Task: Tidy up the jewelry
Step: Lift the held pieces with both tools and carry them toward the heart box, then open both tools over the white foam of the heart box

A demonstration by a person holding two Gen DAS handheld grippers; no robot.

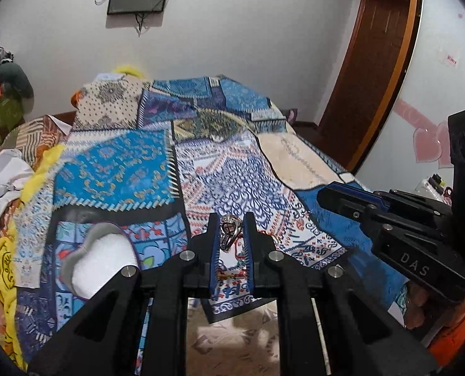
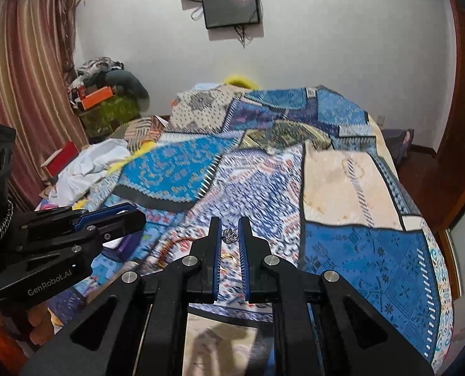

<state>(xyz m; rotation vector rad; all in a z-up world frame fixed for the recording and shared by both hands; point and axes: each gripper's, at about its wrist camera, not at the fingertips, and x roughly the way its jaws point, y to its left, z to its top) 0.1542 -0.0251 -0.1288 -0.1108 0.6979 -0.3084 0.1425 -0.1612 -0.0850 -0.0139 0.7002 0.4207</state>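
Closest in, the left tongs [image 1: 231, 219] are nearly closed and grip a silver ring [image 1: 229, 230] between their blue pads, above the near edge of the bed [image 1: 310, 163]. The ring stands on edge, its decorated head up toward the fingertips and its band hanging down between the pads, so its long axis runs roughly along the fingers. The right tongs [image 2: 230, 224] are also narrowed to a slim gap, with a small silver piece [image 2: 230, 235] sitting between their tips; whether they actually pinch it or it lies on the bed just beyond them, I cannot tell.

Just left of the ring, a heart-shaped box [image 1: 102, 257] with a white cushion lies open on the bed. Near the ring on the other side, thin gold hoops [image 2: 229, 258] lie on the busy patterned cover.

The main risk, as I judge it, is the ring slipping: it is held by a narrow edge, so a twist or a slackening of the grip could drop it onto the cover, where the pattern would hide it, or off the bed edge to the floor. The two tongs are close together and could knock each other.

Farther off, crumpled white cloth [image 2: 85, 169] lies left of the box.
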